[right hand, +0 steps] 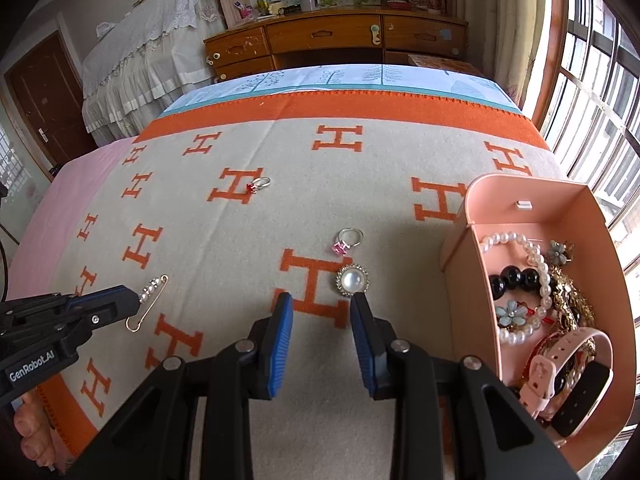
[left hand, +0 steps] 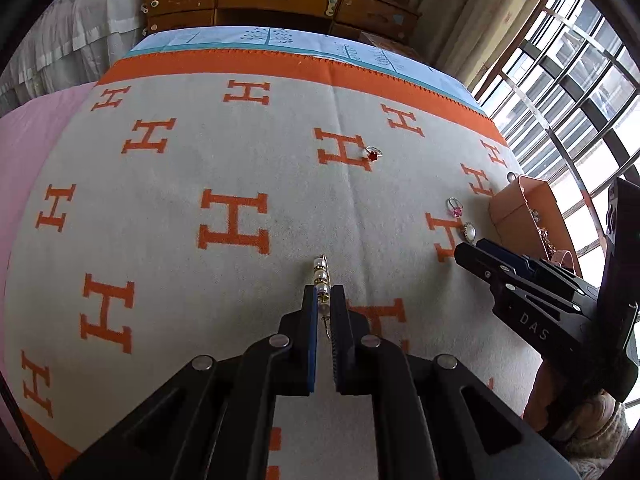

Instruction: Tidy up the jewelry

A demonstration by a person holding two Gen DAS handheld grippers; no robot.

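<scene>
My left gripper (left hand: 323,294) is shut on a gold safety pin set with pearls (left hand: 321,274), which sticks out past the fingertips; the pin (right hand: 150,290) also shows at the left of the right wrist view. My right gripper (right hand: 322,300) stands open over the blanket with nothing between its fingers. A round pearl brooch (right hand: 352,279) lies just beyond its right fingertip. Past the brooch is a pink-stone ring (right hand: 345,243), and a red-stone ring (right hand: 256,185) lies farther off to the left. The open pink jewelry box (right hand: 520,192) stands at the right.
The box holds pearl bracelets, black beads, flower pieces, chains and a pink watch (right hand: 560,360). A beige blanket with orange H marks (left hand: 200,168) covers the bed. A wooden dresser (right hand: 328,36) stands behind, with windows (left hand: 580,80) on the right.
</scene>
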